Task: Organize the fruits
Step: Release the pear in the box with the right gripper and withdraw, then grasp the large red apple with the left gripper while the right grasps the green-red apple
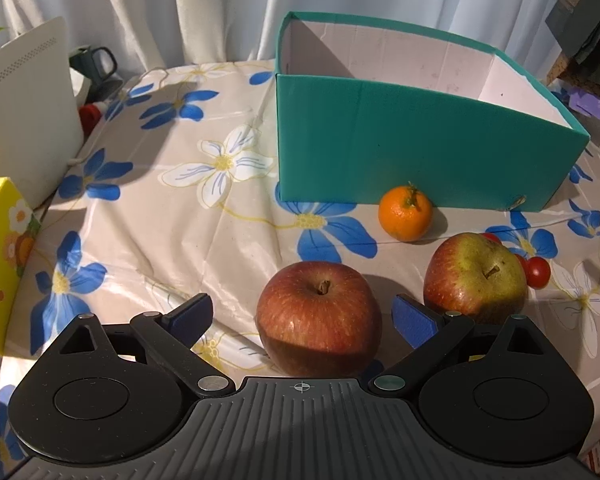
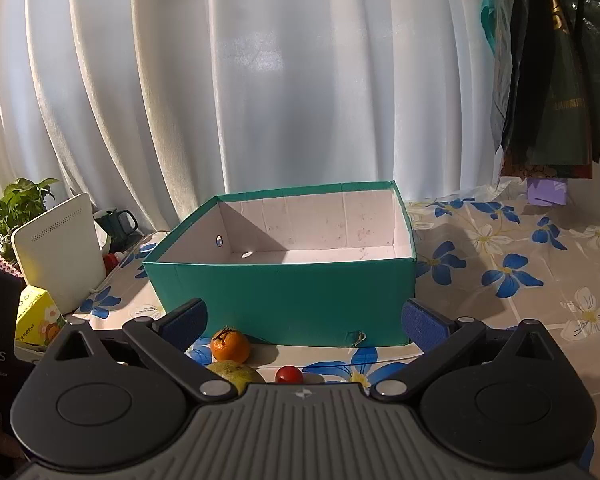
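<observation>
A red apple sits on the flowered tablecloth between the fingers of my left gripper, which stands open; the pads do not touch it. To its right lie a red-green apple, a mandarin and small cherry tomatoes. Behind them stands a teal box, white inside. In the right wrist view my right gripper is open and holds nothing, facing the teal box. Below it show the mandarin, a cherry tomato and the top of the red-green apple.
A yellow carton and a white device stand at the table's left edge, with a dark mug behind. White curtains hang at the back. Dark bags hang at the right, and a potted plant stands far left.
</observation>
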Demonstrator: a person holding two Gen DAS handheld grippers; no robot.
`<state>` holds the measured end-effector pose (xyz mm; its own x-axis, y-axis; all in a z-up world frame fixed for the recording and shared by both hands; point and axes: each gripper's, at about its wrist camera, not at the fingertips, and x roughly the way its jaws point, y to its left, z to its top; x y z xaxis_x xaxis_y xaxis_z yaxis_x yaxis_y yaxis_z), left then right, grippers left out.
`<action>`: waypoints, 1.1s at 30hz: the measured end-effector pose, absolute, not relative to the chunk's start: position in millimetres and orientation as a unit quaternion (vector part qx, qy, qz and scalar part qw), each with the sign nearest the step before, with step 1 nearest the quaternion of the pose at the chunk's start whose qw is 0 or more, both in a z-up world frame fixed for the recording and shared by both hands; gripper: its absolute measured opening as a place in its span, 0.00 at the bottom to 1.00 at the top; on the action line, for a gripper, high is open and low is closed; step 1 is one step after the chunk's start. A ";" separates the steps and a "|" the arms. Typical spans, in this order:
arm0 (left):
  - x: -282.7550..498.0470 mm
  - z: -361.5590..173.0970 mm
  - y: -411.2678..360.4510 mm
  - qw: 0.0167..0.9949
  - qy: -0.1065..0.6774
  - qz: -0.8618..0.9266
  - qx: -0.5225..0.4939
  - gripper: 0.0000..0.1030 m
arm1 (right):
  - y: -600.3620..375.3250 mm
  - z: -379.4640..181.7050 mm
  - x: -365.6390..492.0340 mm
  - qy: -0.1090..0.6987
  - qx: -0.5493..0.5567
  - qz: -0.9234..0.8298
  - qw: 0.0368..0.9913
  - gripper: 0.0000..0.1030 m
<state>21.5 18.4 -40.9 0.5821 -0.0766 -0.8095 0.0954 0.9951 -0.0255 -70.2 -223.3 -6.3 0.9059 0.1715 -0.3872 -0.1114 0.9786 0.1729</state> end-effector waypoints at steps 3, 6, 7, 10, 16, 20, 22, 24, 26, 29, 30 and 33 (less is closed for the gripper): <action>23.5 -44.2 16.9 0.886 0.462 -0.045 0.014 0.95 | -223.1 -6.0 -71.3 0.208 0.072 0.071 0.973 1.00; 27.2 -47.7 16.4 0.880 0.473 -0.042 0.013 0.94 | -222.0 -6.0 -70.2 0.214 0.069 0.069 0.972 1.00; 28.7 -49.1 16.2 0.878 0.477 -0.039 0.013 0.93 | -221.1 -6.0 -69.8 0.215 0.067 0.070 0.972 1.00; 32.7 -52.8 16.7 0.872 0.488 -0.039 0.007 0.88 | -218.8 -6.7 -70.0 0.218 0.062 0.072 0.971 1.00; 36.6 -60.0 13.4 0.865 0.501 -0.037 0.018 0.88 | -216.7 -7.7 -70.5 0.224 0.058 0.063 0.971 1.00; 38.9 -62.4 10.7 0.862 0.504 -0.040 0.025 0.85 | -216.3 -10.0 -70.3 0.231 0.060 0.060 0.969 1.00; 39.2 -61.7 9.6 0.864 0.500 -0.045 0.027 0.82 | -215.3 -10.6 -71.0 0.232 0.059 0.061 0.969 1.00; 38.9 -60.9 7.8 0.868 0.493 -0.053 0.030 0.72 | -213.9 -10.9 -71.6 0.233 0.058 0.061 0.969 1.00; 38.4 -60.3 5.4 0.871 0.487 -0.058 0.035 0.70 | -211.5 -11.8 -71.9 0.236 0.056 0.062 0.968 1.00; 37.5 -58.7 9.4 0.869 0.490 -0.070 0.023 0.70 | -206.5 -14.2 -71.6 0.243 0.048 0.059 0.967 1.00; 36.0 -56.6 11.9 0.869 0.490 -0.072 0.016 0.70 | -205.3 -14.7 -71.8 0.245 0.045 0.058 0.967 1.00; 27.9 -43.7 14.9 0.878 0.473 -0.073 0.016 0.70 | -200.9 -16.8 -72.7 0.250 0.037 0.063 0.965 1.00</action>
